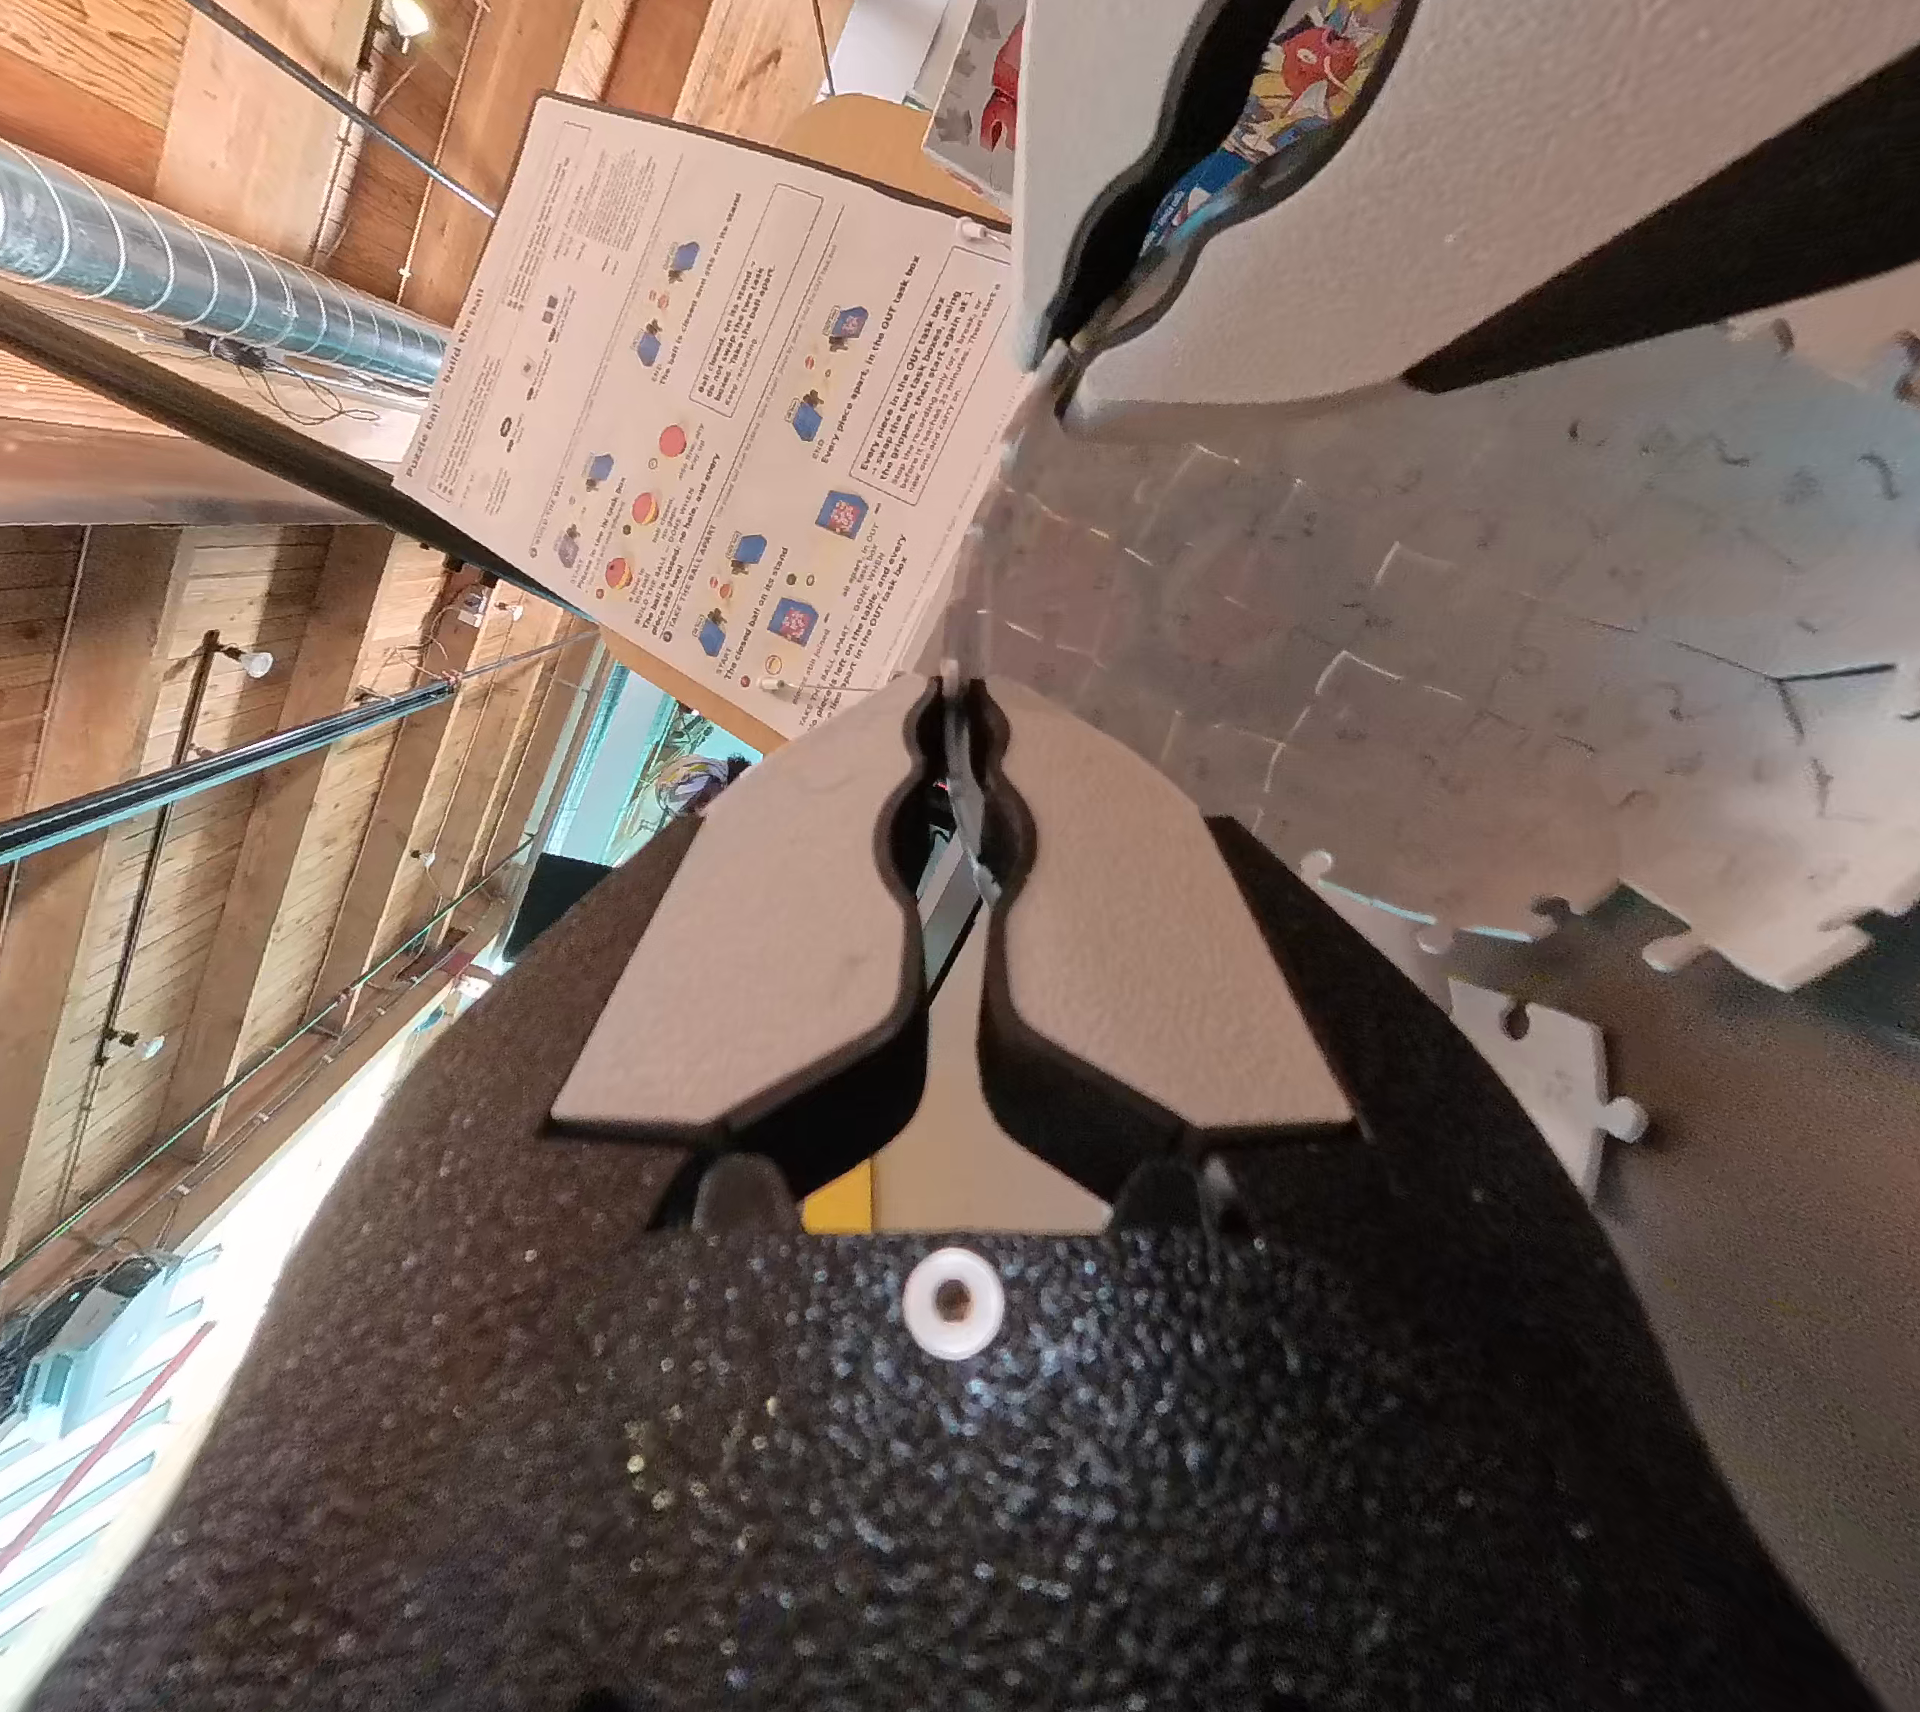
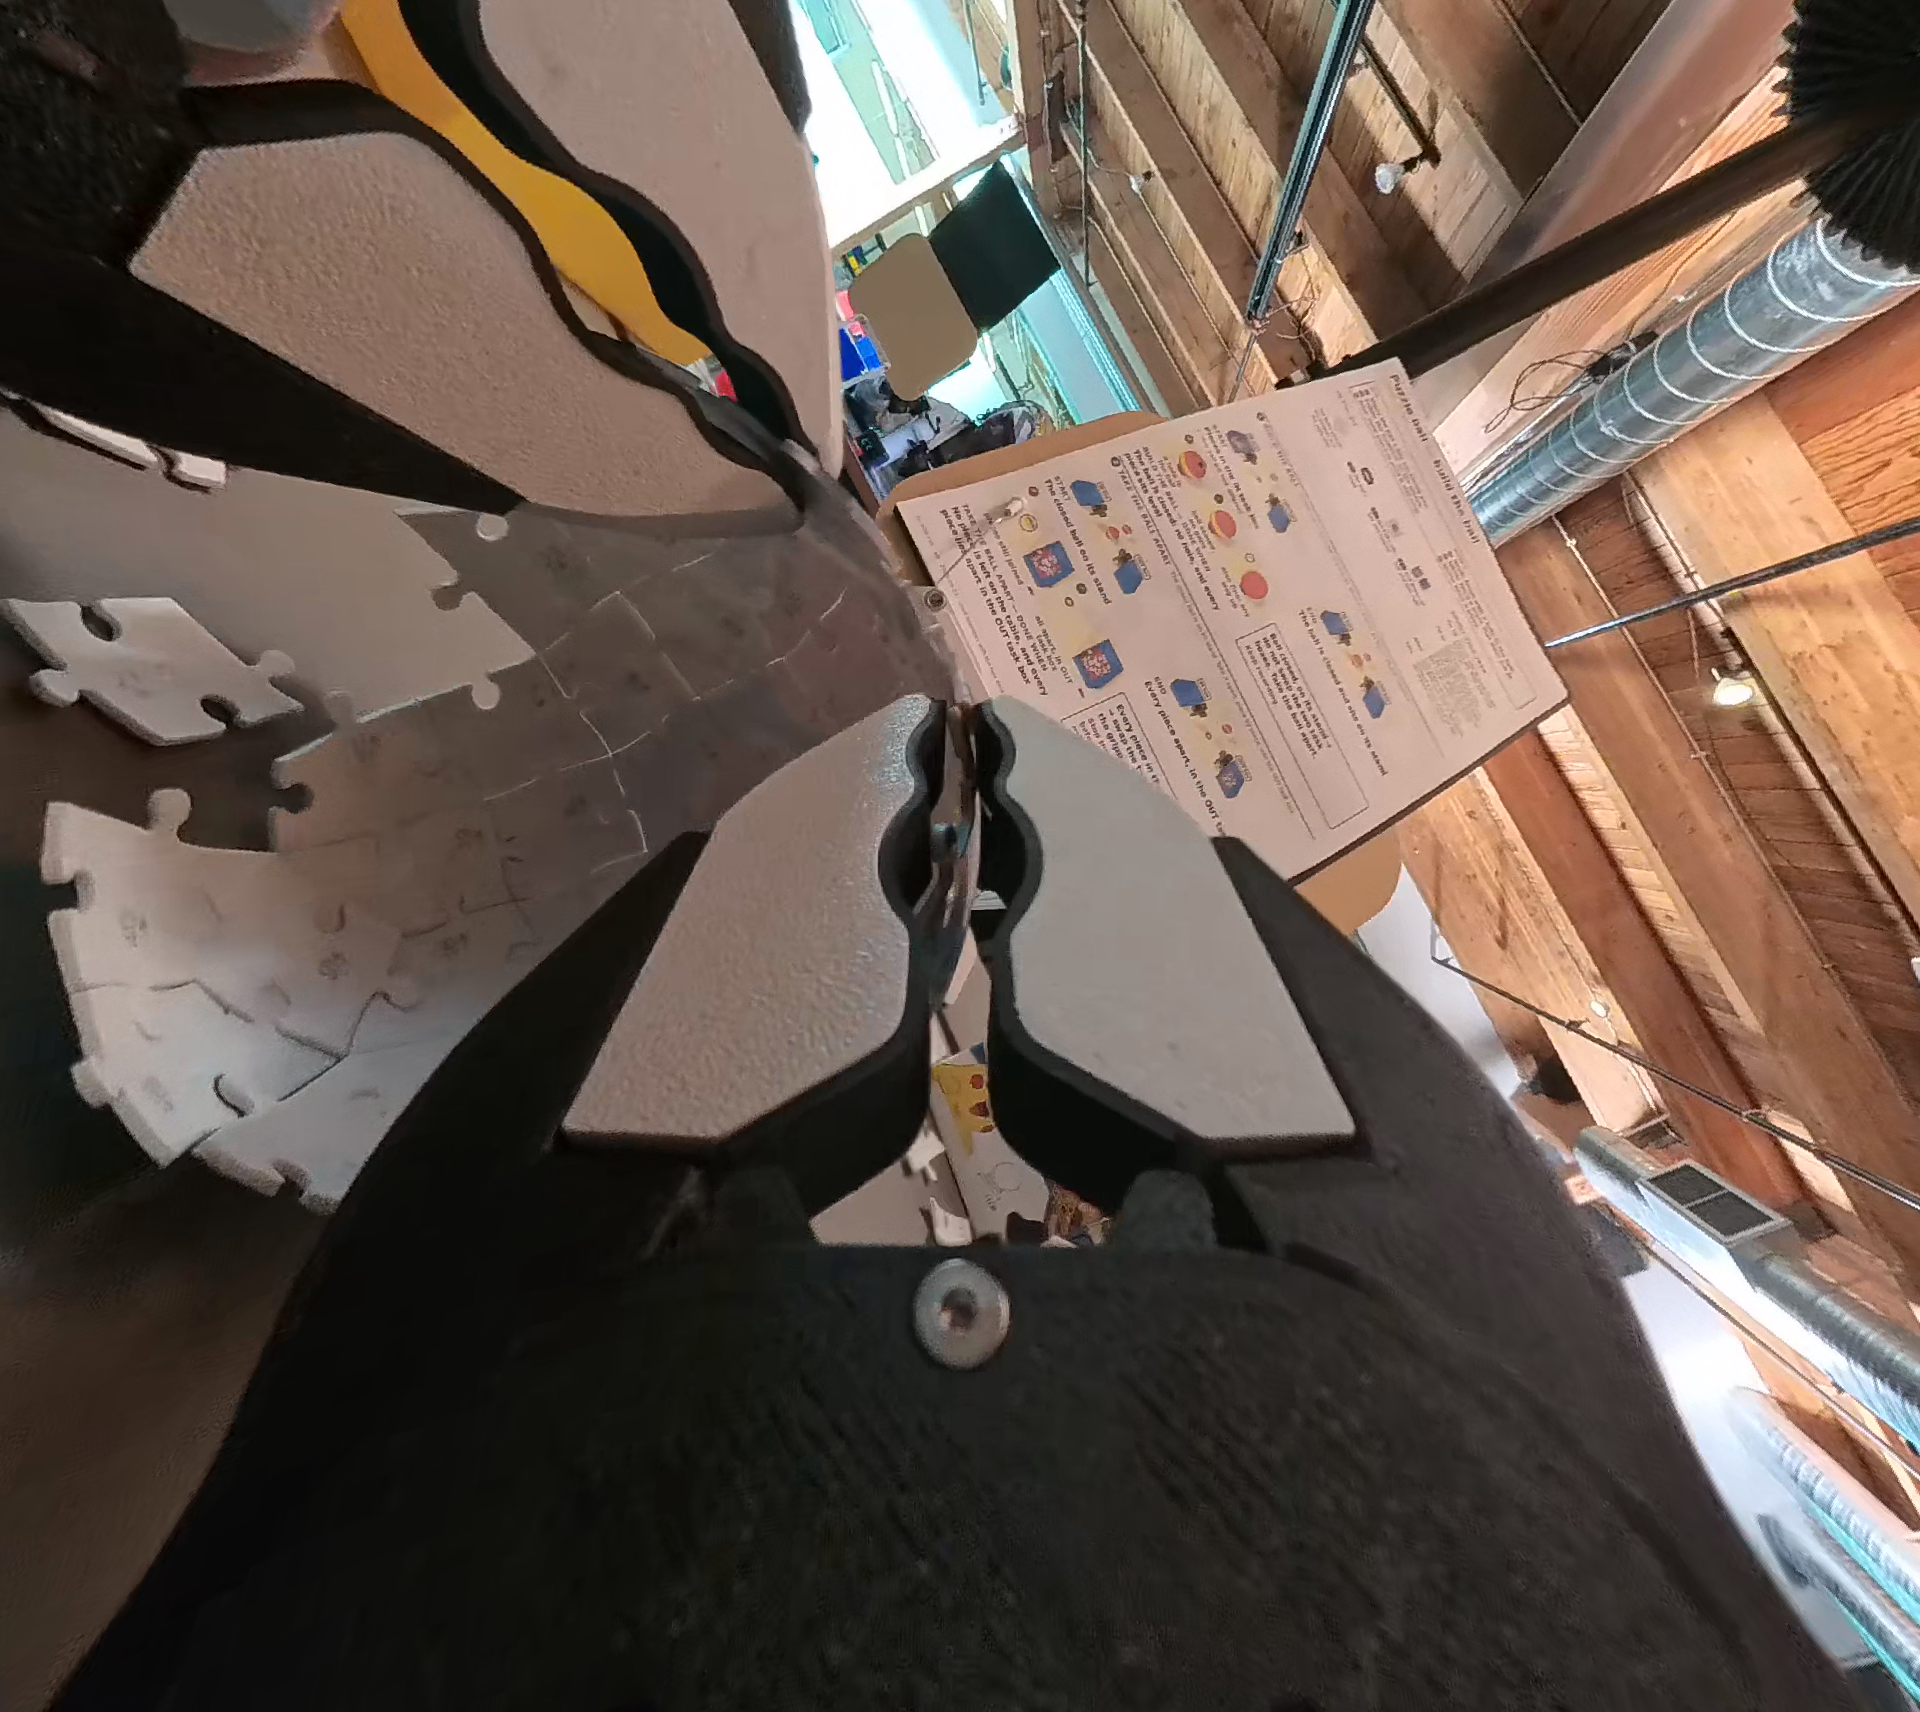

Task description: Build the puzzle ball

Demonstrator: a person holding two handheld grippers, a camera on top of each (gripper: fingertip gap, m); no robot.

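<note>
Left hand-held gripper and right hand-held gripper both clamped, tips converging.

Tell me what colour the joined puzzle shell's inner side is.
Plain silvery grey curved puzzle-piece shell, clearest in the left wrist view.

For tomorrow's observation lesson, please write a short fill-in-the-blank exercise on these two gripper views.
1. Both grippers are shut on the edge of the curved ____ sheet.
2. The sheet's visible inner face is plain ____.
3. The instruction sheet behind is fixed to a ____ board.
4. The left gripper and right gripper each pinch with ____ fingers.

Answers: puzzle; grey; brown; two
</note>
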